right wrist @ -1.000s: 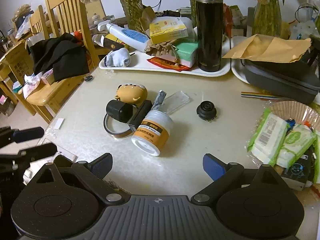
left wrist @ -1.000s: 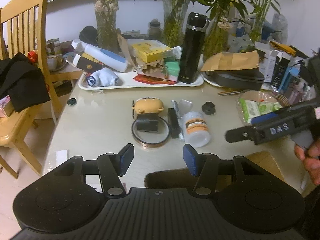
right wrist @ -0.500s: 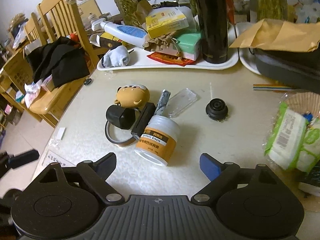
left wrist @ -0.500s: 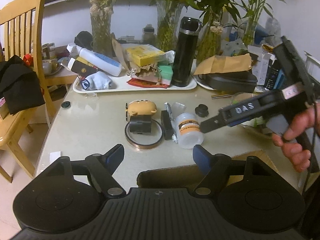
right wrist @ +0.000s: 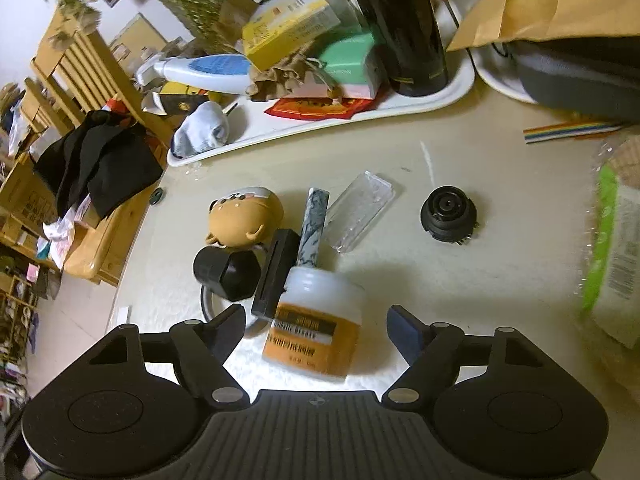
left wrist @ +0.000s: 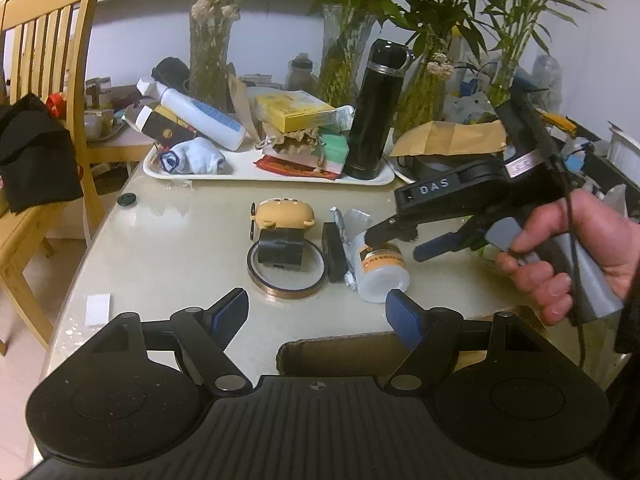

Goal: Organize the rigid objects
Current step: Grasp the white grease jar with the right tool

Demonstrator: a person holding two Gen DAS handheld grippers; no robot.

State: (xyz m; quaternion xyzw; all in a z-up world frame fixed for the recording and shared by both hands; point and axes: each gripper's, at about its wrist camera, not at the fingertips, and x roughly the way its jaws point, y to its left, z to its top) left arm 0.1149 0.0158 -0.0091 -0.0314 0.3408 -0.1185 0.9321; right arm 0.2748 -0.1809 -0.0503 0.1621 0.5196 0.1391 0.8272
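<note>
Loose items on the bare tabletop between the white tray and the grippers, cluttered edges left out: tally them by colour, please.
Black: 3, adapter, flat bar, round knob
Tan or copper: 2, toy, tape ring
White with orange label: 1, jar
Clear: 1, case
Grey marbled: 1, stick
Total: 8

- A white jar (right wrist: 316, 324) with an orange label is seen lying on its side on the surface.
- A black block (right wrist: 276, 272) is pressed against its left side.
- A tan toy (right wrist: 246, 216), a black cube (right wrist: 226, 274) inside a tape ring (left wrist: 286, 280), a clear case (right wrist: 358, 210) and a black round part (right wrist: 448, 216) are spread nearby.
</note>
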